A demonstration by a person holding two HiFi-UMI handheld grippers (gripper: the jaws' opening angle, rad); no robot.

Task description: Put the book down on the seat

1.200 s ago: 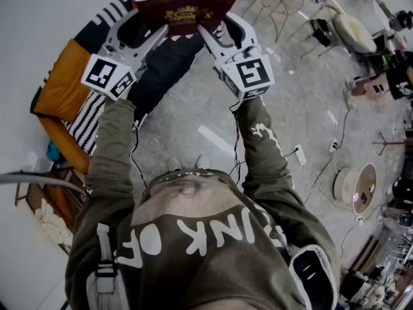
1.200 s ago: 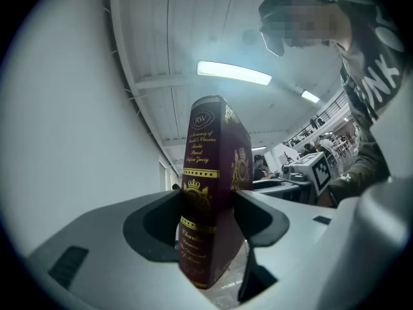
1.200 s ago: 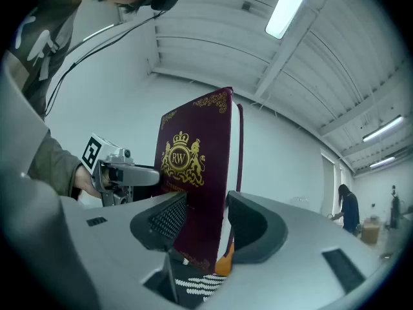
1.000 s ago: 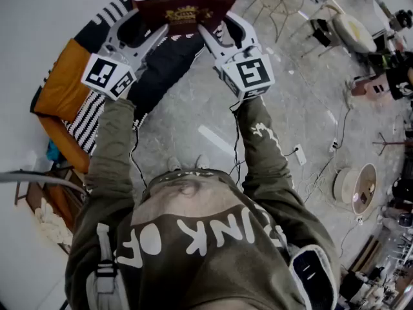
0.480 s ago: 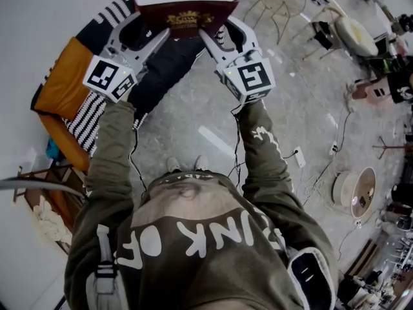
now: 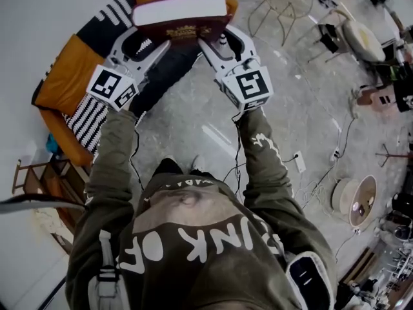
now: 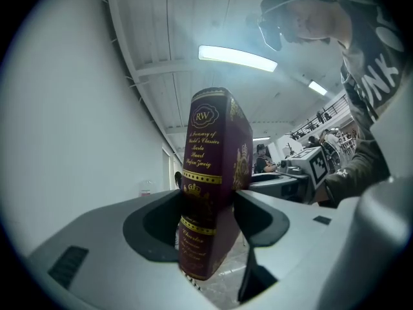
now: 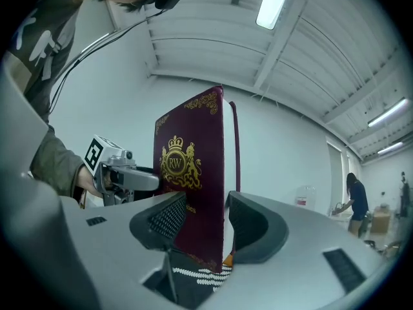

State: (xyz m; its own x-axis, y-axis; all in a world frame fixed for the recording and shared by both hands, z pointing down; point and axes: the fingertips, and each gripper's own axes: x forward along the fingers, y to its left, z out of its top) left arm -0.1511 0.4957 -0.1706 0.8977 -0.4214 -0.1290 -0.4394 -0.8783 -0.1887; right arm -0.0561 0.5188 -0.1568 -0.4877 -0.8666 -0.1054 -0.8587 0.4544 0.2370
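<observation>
Book crosswise, spine toward left tongs (clamped).

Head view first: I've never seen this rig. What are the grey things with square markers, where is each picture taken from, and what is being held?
There is no robot here: a person holds a grasping tool in each hand. The head view comes from a camera on the person's head, looking steeply down past their own arms. The left tool and right tool are the grey pieces, and the marker cubes are part of them. The other two pictures come from a camera riding on each tool, looking along its jaws. Both tools are clamped on a dark red book, one from each side, holding it over the orange and striped seat. It looks not yet set down.
</observation>
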